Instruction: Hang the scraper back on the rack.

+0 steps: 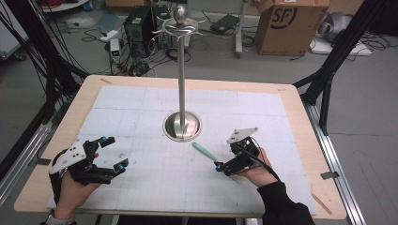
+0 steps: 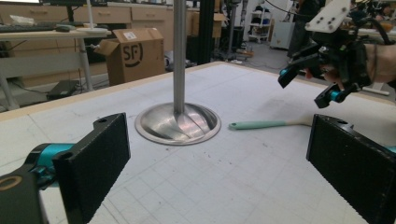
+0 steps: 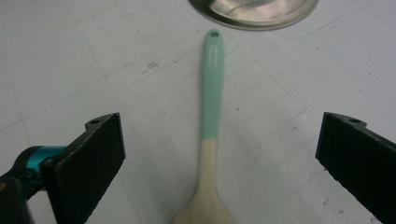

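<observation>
Your left gripper (image 1: 109, 153): jaws apart, empty.
Your right gripper (image 3: 219, 158): jaws apart, straddling the spoon (image 3: 211, 116).
Stand (image 1: 182, 125): beyond the spoon's handle.

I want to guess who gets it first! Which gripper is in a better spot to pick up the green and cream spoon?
The right gripper, probably. It is open with the spoon lying straight between its jaws. The left gripper, also open, sits far off across the table, with the metal stand nearer to it.
</observation>
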The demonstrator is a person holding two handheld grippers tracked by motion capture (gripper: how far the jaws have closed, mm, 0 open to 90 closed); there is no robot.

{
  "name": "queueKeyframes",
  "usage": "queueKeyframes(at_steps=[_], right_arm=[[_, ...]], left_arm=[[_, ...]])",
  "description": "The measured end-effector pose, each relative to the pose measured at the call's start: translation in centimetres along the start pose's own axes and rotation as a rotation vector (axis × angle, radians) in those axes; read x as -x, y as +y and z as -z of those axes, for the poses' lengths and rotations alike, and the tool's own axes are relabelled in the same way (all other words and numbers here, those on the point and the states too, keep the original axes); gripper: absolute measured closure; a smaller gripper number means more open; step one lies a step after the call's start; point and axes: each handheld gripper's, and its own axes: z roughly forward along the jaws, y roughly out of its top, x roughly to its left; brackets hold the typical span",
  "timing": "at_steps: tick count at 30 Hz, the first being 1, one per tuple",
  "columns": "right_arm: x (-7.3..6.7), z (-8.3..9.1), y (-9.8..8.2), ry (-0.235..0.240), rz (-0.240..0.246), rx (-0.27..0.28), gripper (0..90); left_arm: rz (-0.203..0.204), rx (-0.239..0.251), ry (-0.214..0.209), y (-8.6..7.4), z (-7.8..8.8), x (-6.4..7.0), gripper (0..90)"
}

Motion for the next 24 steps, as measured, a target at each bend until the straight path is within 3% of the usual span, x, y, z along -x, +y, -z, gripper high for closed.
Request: queueKeyframes(at_steps=[4, 5, 7, 11, 13, 19, 24], right_arm=[[0.2, -1.2, 0.8, -0.011, -0.005, -0.069, 0.2], [0.3, -1.9, 1.1, -0.019, -0.008, -0.114, 0.2], [0.4, -2.2, 1.2, -0.021, -0.015, -0.135, 0.7], [0.3, -3.1, 1.6, -0.033, -0.025, -0.23, 7.5], [0.3, -3.2, 1.7, -0.015, -0.033, -0.269, 17.6], [-0.1, -3.7, 2.0, -0.018, -0.03, -0.381, 33.7], [-0.3, -3.7, 2.3, -0.041, -0.041, -0.419, 50.2]], left_arm=[[0.003, -0.005, -0.002, -0.1, 0.0, 0.0, 6.6], [0.005, -0.003, -0.002, -0.1, 0.0, 0.0, 6.6], [0.004, -0.002, 0.001, 0.0, 0.0, -0.1, 6.6], [0.011, 0.003, 0.005, 0.0, 0.0, -0.3, 6.6], [0.011, 0.002, -0.001, 0.0, -0.1, -0.2, 6.6], [0.01, 0.002, -0.016, 0.1, -0.6, 0.0, 6.6], [0.008, -0.004, -0.018, 0.1, -0.9, 0.0, 6.6]])
